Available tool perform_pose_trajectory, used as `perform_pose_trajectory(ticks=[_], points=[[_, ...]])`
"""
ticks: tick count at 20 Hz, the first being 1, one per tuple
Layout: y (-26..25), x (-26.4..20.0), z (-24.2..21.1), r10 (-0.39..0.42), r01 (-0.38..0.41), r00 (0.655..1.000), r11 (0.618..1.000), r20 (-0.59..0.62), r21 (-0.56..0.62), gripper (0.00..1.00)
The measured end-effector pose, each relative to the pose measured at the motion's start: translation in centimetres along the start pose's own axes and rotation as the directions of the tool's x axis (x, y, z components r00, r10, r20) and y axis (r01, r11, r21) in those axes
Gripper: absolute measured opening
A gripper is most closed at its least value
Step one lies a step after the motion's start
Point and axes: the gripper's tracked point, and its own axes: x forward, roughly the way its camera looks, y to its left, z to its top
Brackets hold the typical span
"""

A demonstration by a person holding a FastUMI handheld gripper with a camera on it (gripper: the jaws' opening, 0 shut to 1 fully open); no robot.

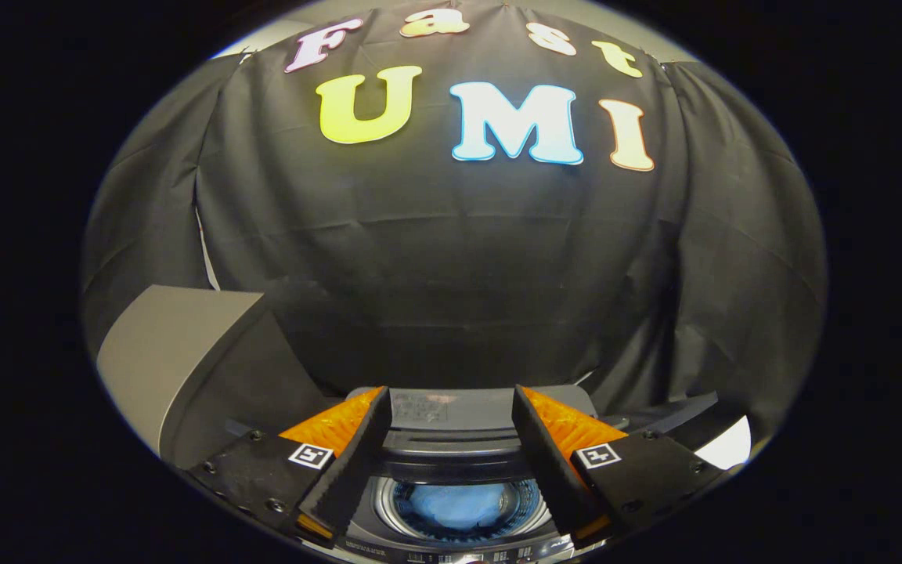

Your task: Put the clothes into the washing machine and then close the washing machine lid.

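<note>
My gripper (451, 462) hangs above a small top-loading washing machine (451, 427) and stands open, with nothing between its two black-and-orange fingers (341, 462). Between and below the fingers I look down into the machine's round steel drum (463, 509). Something bluish lies at the bottom of the drum; I cannot tell whether it is cloth or a reflection. The machine's lid (451, 407) appears raised at the back, just beyond the fingertips.
A grey box-like surface (177, 352) with a dark side rises to the left of the machine. A white patch (729, 446) shows low on the right. The black cloth wall (451, 258) closes off the space behind the machine.
</note>
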Motion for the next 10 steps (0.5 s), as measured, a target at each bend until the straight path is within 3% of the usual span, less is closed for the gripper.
perform_pose_trajectory(ticks=[5,10], points=[[-0.3,-2.6,-4.5,-0.008,0.009,1.0,1.0,-0.024,0.011,0.97],[-0.9,-4.3,-5.9,-0.011,0.012,1.0,0.999,-0.026,0.046,0.97]])
